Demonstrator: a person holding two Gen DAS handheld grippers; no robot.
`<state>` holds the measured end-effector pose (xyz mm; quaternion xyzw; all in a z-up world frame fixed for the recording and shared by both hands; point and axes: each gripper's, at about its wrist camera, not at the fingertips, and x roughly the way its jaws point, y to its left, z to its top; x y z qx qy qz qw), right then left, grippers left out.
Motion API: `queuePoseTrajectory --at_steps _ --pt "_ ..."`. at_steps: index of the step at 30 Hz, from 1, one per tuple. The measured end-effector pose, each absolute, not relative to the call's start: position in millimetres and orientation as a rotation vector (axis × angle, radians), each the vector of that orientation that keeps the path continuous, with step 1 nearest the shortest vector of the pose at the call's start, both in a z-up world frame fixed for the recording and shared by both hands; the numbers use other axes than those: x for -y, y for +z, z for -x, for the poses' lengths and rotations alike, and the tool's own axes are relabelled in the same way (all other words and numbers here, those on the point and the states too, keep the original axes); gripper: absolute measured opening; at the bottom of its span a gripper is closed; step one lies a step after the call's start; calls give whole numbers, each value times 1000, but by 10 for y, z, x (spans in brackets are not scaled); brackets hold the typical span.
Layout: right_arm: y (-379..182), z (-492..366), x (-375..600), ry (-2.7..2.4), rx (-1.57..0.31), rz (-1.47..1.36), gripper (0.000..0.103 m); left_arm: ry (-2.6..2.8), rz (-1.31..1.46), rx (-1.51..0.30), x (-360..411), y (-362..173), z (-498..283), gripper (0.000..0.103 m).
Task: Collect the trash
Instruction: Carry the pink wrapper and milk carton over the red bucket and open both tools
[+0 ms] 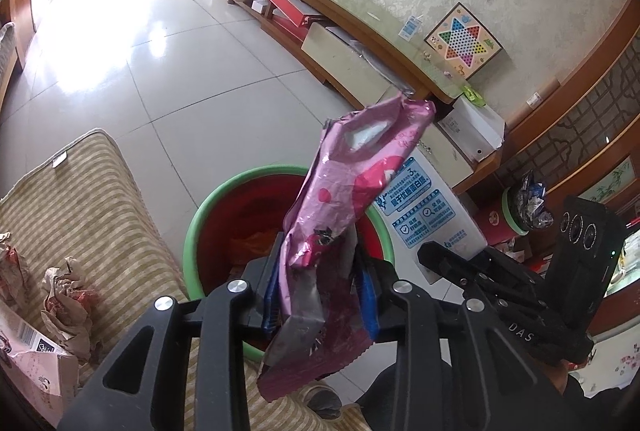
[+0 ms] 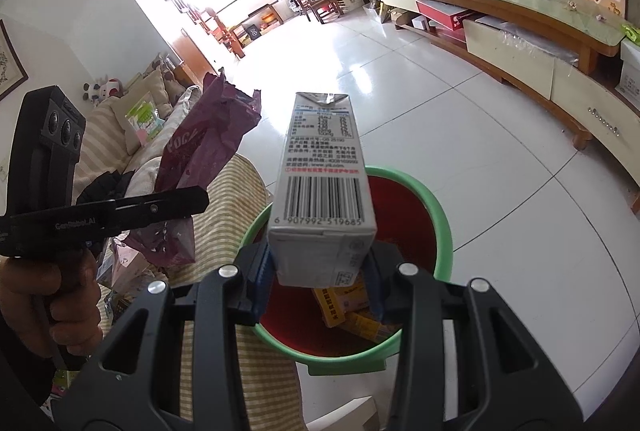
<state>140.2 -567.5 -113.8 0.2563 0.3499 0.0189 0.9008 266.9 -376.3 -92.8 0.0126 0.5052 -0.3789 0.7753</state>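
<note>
1. Left gripper is clamped on a crumpled pink snack wrapper, held upright above the near rim of the red bin with a green rim.
2. Right gripper grips a grey milk carton, barcode facing the camera, over the same bin.
3. Yellow packets lie inside the bin.
4. Crumpled paper sits on the striped sofa cushion left of the bin.

My left gripper is matt black plastic with shiny metal bolts. It pinches a pink wrapper, a shiny, crinkly foil. My right gripper squeezes a carton of smooth paper card. The bin in the lower middle is smooth plastic. The sofa cover at lower left is rough striped cloth. The floor tiles are glossy.
</note>
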Motion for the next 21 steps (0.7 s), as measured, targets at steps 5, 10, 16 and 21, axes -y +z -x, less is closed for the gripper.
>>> queuePoseTrajectory --at_steps 5,10,16,21 --pt "-1141 -1392 5659 40 -726 -529 38 -796 5 -1096 3707 -912 -2697 63" --pt "-1134 -1412 5658 44 -734 -526 38 -781 30 -1081 3595 -869 -2716 69" --pt "-1070 -1427 5589 49 -743 -493 58 -773 34 -1080 3518 -831 -2662 69" --pt "-975 -1385 5584 19 -721 -476 83 -754 43 -1071 3359 -804 -2585 70"
